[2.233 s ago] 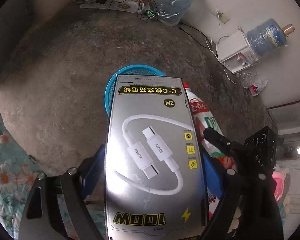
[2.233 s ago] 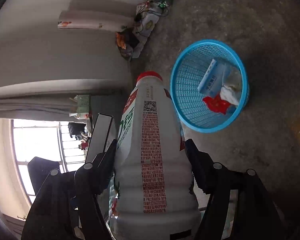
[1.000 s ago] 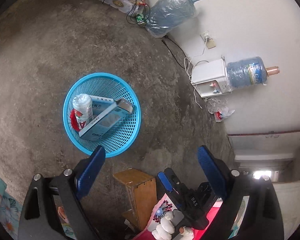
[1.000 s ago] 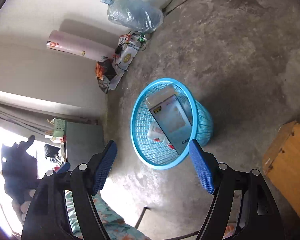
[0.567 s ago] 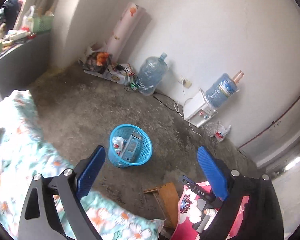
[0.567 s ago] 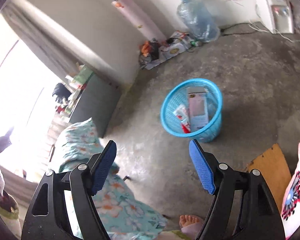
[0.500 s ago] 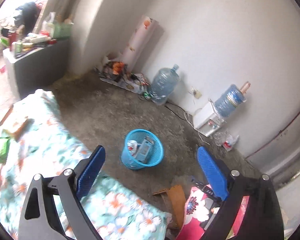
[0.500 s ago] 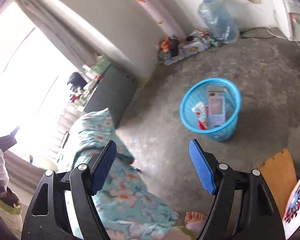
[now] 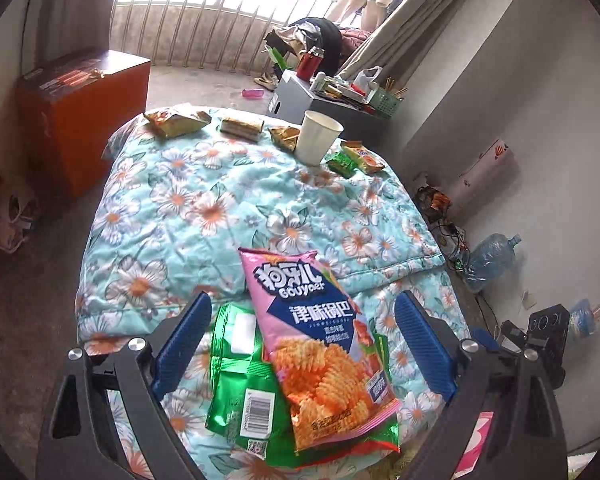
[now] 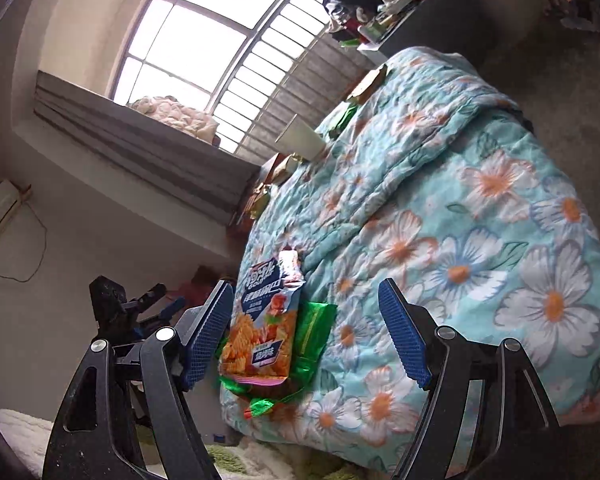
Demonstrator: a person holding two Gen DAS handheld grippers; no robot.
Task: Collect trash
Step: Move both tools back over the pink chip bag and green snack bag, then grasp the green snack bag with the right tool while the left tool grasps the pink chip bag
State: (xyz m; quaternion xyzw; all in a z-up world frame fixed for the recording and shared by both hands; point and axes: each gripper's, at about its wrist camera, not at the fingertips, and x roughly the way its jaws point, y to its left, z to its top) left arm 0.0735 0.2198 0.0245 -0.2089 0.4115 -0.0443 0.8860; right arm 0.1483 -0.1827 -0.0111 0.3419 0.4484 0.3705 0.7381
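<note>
A pink snack bag (image 9: pixel 316 344) lies across a green snack bag (image 9: pixel 240 392) at the near end of a floral quilt (image 9: pixel 204 208). My left gripper (image 9: pixel 302 336) hovers open above both bags, its blue pads on either side of them and apart from them. A white paper cup (image 9: pixel 316 142) and several small wrappers (image 9: pixel 176 122) sit along the quilt's far edge. In the right wrist view my right gripper (image 10: pixel 306 332) is open and empty, with the pink bag (image 10: pixel 264 336) and green bag (image 10: pixel 314 340) just past its left pad. The left gripper (image 10: pixel 140 312) shows at the left there.
An orange cabinet (image 9: pixel 84 120) stands left of the quilt. A grey box (image 9: pixel 300 98) loaded with clutter sits beyond the quilt, near a barred window (image 9: pixel 204 40). A water jug (image 9: pixel 490 260) and cables lie on the floor by the right wall.
Both grippers swung away from the blue basket on the floor, which holds the bottle and cable box, and now face the quilt with the snack bags. Both stayed open.
</note>
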